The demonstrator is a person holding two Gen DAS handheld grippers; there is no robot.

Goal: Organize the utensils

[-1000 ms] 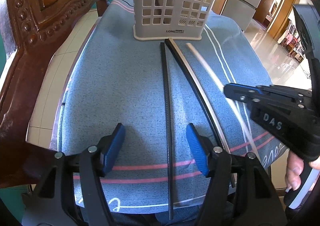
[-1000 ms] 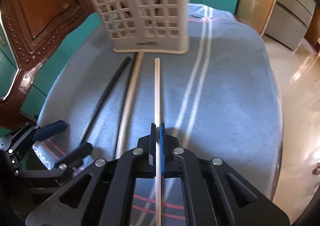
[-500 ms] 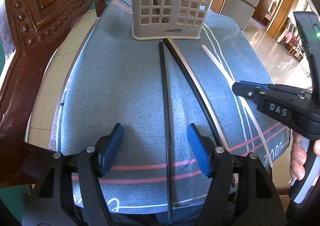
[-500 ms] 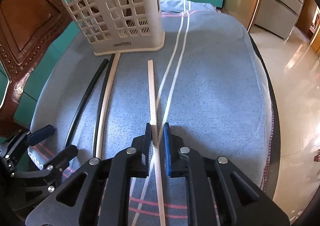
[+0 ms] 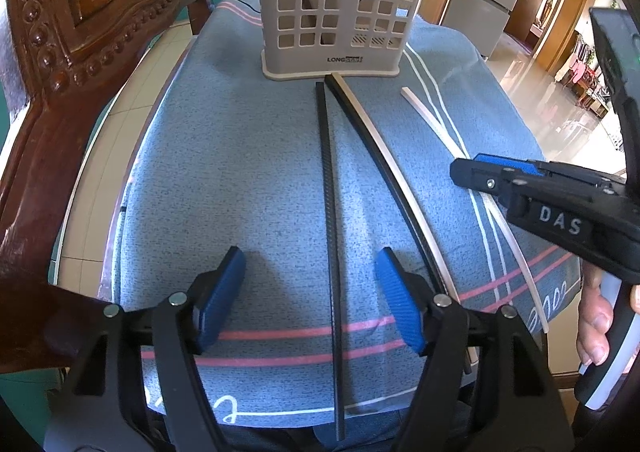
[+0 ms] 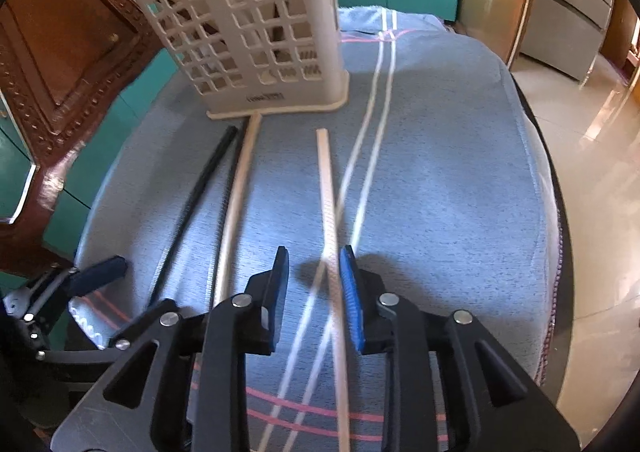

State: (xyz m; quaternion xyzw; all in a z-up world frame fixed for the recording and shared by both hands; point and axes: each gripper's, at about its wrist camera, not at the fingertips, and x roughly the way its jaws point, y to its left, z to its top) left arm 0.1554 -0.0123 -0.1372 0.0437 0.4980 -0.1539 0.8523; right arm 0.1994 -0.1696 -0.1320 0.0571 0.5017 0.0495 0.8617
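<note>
A beige slotted utensil basket (image 5: 332,4) (image 6: 256,40) stands at the far side of the blue cloth. Three long sticks lie in front of it. The black stick (image 5: 330,232) (image 6: 200,192) runs between the pads of my left gripper (image 5: 312,292), which is open and still widening a little, touching nothing. A black-and-beige stick (image 5: 384,156) (image 6: 240,180) lies just right of it. The cream stick (image 5: 432,120) (image 6: 326,188) rests on the cloth between the opening jaws of my right gripper (image 6: 316,276) (image 5: 520,188), close to the right pad and not pinched.
A carved wooden chair (image 5: 80,52) stands close on the left. The blue striped cloth (image 6: 440,172) covers a round table whose edge drops to a shiny tiled floor (image 6: 592,132) on the right. A person's hand (image 5: 596,316) holds the right gripper's handle.
My right gripper was shut on the cream stick and has now opened around it. The stick's far end swung right, away from the basket, and it lies on the cloth. The left gripper stayed put.
</note>
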